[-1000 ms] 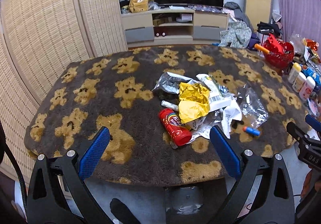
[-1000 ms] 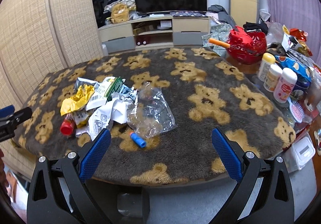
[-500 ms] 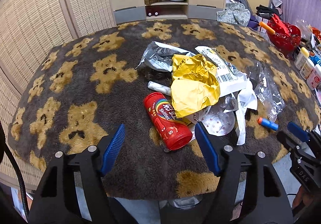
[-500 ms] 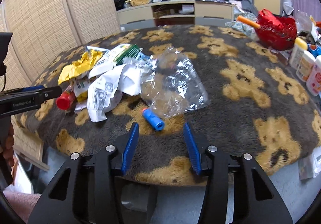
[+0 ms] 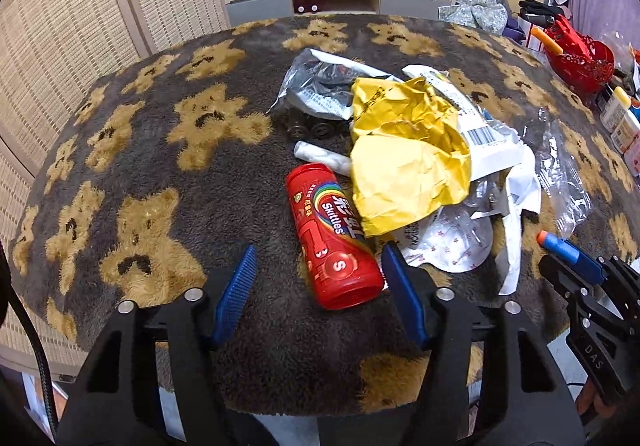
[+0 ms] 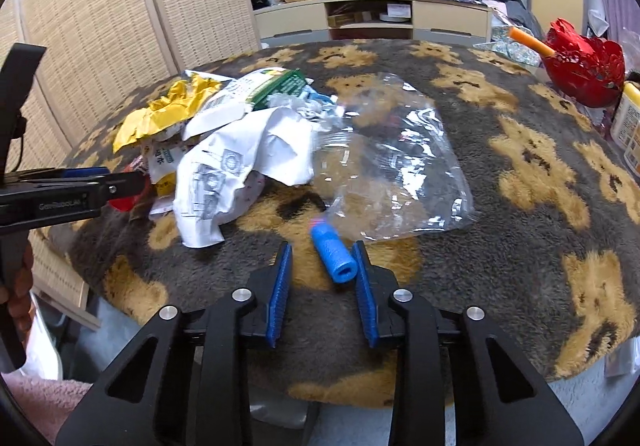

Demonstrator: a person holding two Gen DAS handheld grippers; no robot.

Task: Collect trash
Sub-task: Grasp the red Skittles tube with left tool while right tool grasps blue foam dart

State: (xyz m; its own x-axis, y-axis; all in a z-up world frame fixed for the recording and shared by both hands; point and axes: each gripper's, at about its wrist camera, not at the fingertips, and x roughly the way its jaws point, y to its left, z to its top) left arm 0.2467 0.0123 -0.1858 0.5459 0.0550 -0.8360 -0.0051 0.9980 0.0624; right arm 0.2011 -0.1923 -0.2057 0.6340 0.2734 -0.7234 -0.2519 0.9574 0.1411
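Nearest in the left wrist view, the left tongs [image 5: 318, 264] stand released, their blue pads either side of the lower end of the red Skittles tube [image 5: 333, 236] without touching it. The tube lies flat on the teddy-bear bench cover [image 5: 224, 186], long axis running from 5 o'clock up to 11 o'clock, base end toward the camera. Just beyond it at 1 o'clock sits the crumpled yellow wrapper [image 5: 408, 166], with a grey foil bag [image 5: 320, 86] farther off.

The right wrist view shows the right tongs [image 6: 322, 270] released around a blue foam dart [image 6: 334, 254], right pad close beside it; contact cannot be told. The dart's open end points toward the camera at 5 o'clock, its orange tip away at 11. Only this view shows the clear plastic bag [image 6: 396, 166] spread whole, and the white paper [image 6: 240, 166] at 10 o'clock.
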